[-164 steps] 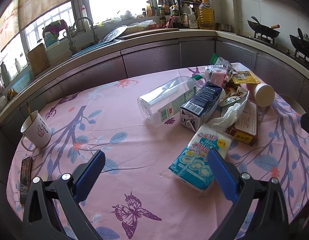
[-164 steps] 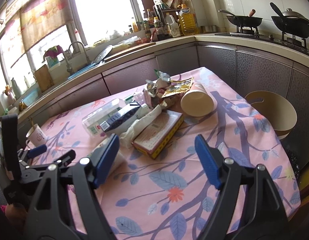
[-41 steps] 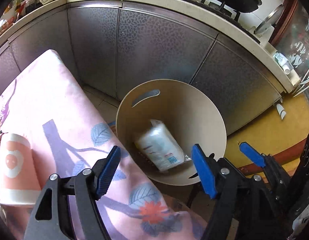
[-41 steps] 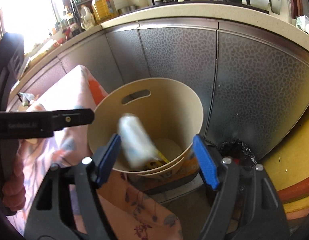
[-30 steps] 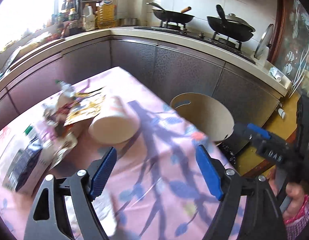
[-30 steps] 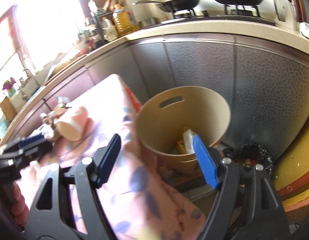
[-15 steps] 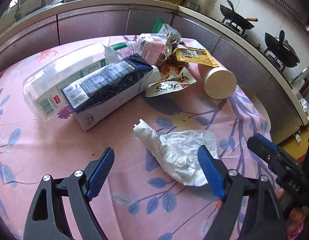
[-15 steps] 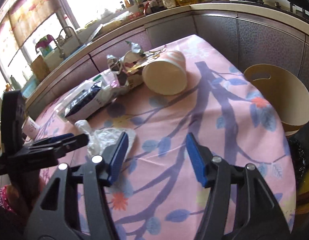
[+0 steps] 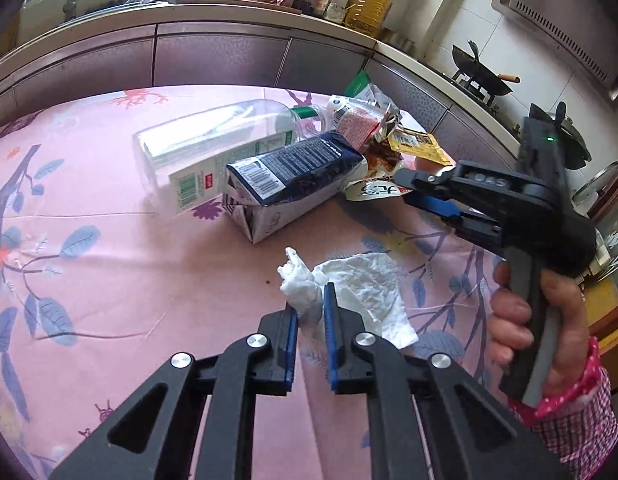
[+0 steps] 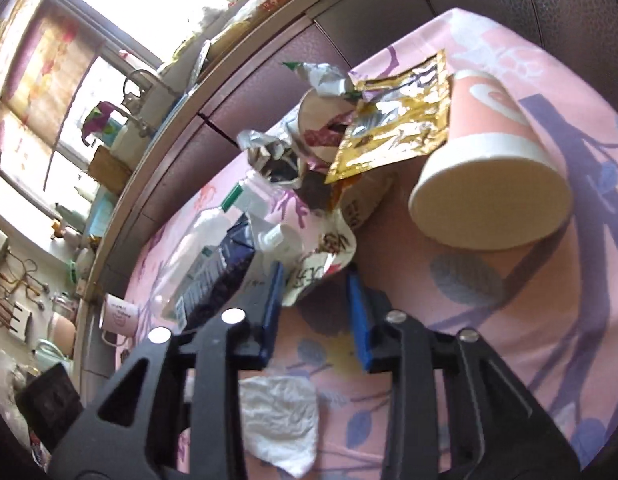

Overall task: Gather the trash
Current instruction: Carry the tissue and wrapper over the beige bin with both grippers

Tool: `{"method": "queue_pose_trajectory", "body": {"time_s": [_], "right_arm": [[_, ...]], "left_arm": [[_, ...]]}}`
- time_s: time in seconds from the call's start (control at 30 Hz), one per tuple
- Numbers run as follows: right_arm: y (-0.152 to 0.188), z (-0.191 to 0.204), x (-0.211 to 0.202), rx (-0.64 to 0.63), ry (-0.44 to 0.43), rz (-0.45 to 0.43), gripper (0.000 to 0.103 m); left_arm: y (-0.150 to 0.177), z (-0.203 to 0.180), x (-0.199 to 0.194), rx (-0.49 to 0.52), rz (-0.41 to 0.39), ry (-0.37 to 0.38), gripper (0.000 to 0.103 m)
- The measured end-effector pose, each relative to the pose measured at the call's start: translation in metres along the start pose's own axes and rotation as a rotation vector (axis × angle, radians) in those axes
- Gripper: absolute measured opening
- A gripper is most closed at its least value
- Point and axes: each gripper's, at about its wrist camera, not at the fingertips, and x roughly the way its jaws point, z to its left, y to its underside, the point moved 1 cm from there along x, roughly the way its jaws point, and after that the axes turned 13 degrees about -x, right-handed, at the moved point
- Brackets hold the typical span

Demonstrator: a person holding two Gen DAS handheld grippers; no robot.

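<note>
Left gripper (image 9: 310,307) closing on tissue (image 9: 361,300); beyond it, carton (image 9: 293,184). Right gripper (image 10: 315,280) closing around wrapper (image 10: 321,264) beside cup (image 10: 493,176).

Wok (image 9: 483,80) on stove; oil bottle (image 9: 367,8) on counter; mug (image 10: 119,316) at table edge.

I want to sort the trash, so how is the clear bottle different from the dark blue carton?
The plastic bottle is see-through with a green cap; the milk carton is dark blue and white, and you cannot see inside it. The bottle keeps its shape, while the carton's near end is crumpled. The carton lies closer to the crumpled tissue than the bottle does. Both lie on their sides, side by side, on the pink tablecloth.
</note>
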Motion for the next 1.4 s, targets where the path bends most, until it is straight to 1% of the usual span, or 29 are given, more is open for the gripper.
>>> {"method": "queue_pose_trajectory", "body": {"time_s": [0.1, 0.13, 0.23, 0.33, 0.43, 0.5, 0.57, 0.67, 0.8, 0.93, 1.03, 1.17, 1.3, 1.4], "right_arm": [[0.006, -0.001, 0.007, 0.033, -0.010, 0.016, 0.006], [0.012, 0.002, 0.004, 0.024, -0.014, 0.021, 0.005], [0.038, 0.009, -0.016, 0.016, -0.047, 0.029, 0.005], [0.071, 0.011, -0.043, 0.004, -0.051, 0.030, 0.005], [0.099, 0.006, -0.069, 0.015, -0.051, 0.022, 0.003], [0.114, 0.000, -0.085, 0.032, -0.034, 0.002, 0.003], [0.124, -0.008, -0.102, 0.047, -0.004, -0.036, 0.003], [0.132, -0.021, -0.121, 0.075, 0.015, -0.076, 0.003], [0.136, -0.041, -0.139, 0.103, 0.023, -0.114, 0.003], [0.133, -0.060, -0.157, 0.136, 0.028, -0.165, 0.003], [0.131, -0.076, -0.174, 0.148, 0.051, -0.208, 0.003], [0.127, -0.105, -0.197, 0.175, 0.094, -0.267, 0.003], [0.125, -0.134, -0.213, 0.213, 0.135, -0.308, 0.003], [0.126, -0.153, -0.223, 0.243, 0.144, -0.333, 0.003]], "left_arm": [[-0.001, 0.004, -0.014, 0.002, -0.022, 0.005, 0.009], [-0.001, 0.005, -0.018, 0.005, -0.029, 0.011, 0.009], [0.000, -0.001, -0.027, 0.021, -0.052, 0.023, 0.009], [0.003, -0.011, -0.033, 0.050, -0.067, 0.028, 0.009], [0.007, -0.020, -0.034, 0.063, -0.063, 0.043, 0.009], [0.010, -0.027, -0.034, 0.074, -0.053, 0.053, 0.009], [0.013, -0.036, -0.035, 0.090, -0.053, 0.063, 0.009], [0.015, -0.052, -0.038, 0.118, -0.050, 0.090, 0.009], [0.014, -0.085, -0.042, 0.170, -0.047, 0.139, 0.009], [0.006, -0.119, -0.037, 0.207, -0.013, 0.199, 0.009], [-0.006, -0.147, -0.027, 0.229, 0.027, 0.242, 0.009], [-0.017, -0.193, -0.011, 0.293, 0.024, 0.255, 0.009], [-0.021, -0.246, 0.011, 0.351, 0.046, 0.287, 0.009], [-0.020, -0.270, 0.023, 0.380, 0.067, 0.295, 0.009]]}}
